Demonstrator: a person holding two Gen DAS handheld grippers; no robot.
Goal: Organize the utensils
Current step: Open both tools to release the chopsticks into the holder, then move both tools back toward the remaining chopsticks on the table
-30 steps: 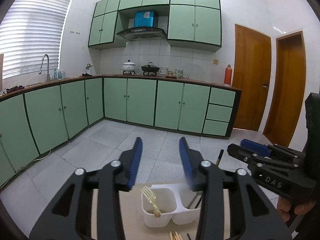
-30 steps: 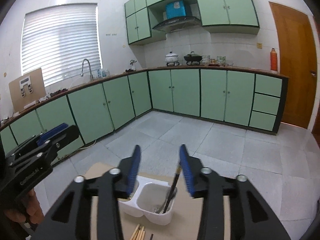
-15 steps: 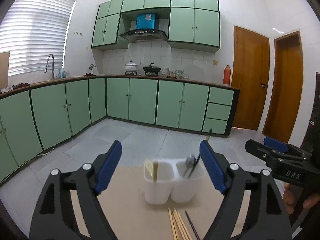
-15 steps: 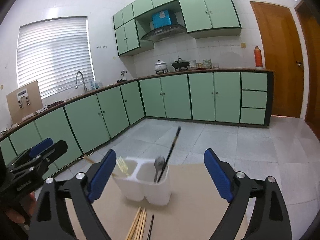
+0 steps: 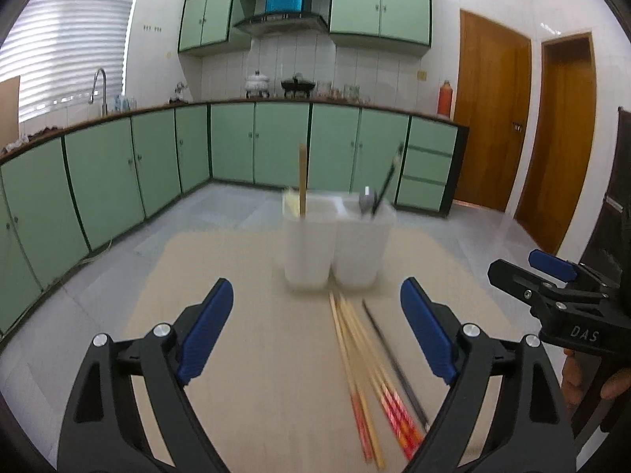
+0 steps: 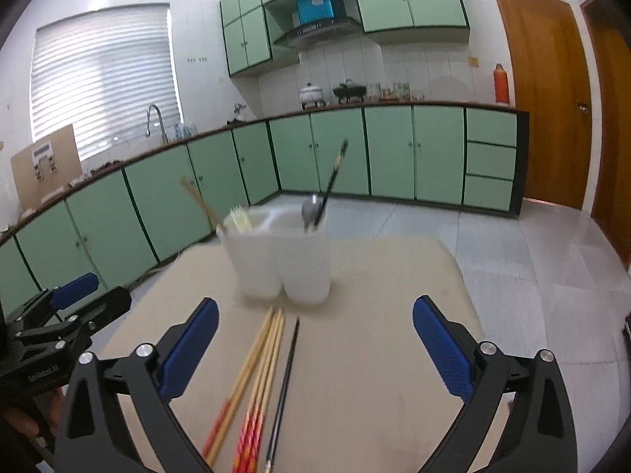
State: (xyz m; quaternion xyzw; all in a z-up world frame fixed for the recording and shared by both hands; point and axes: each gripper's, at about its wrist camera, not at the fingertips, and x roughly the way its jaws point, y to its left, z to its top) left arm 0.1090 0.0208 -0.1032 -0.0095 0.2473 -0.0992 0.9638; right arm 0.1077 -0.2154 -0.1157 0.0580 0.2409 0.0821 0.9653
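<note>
Comparing with half a second back, both views are brought lower and nearer the tabletop, so the white two-compartment utensil holder is seen more from the side and the loose chopsticks are shown much bigger. Both claws are spread wider too: the left gripper and the right gripper have their jaws opening right now, with nothing gripped between them, only bare table and chopsticks seen beyond the gap.

Materials-wise, the holder is smooth, slightly translucent white plastic with rounded corners, set upright on a matte beige table. A wooden chopstick and a pale plastic fork are stood in its left compartment; a metal spoon and a thin black chopstick are leaned in the right one. Everything is a bit smeared by motion blur.

Just in front of the holder, a bunch of wooden chopsticks with red patterned ends is laid flat, close together, and a single black chopstick is laid just beside them on the right. The gripper pads are blue and dimpled, mounted on black fingers with silver bolts.
</note>
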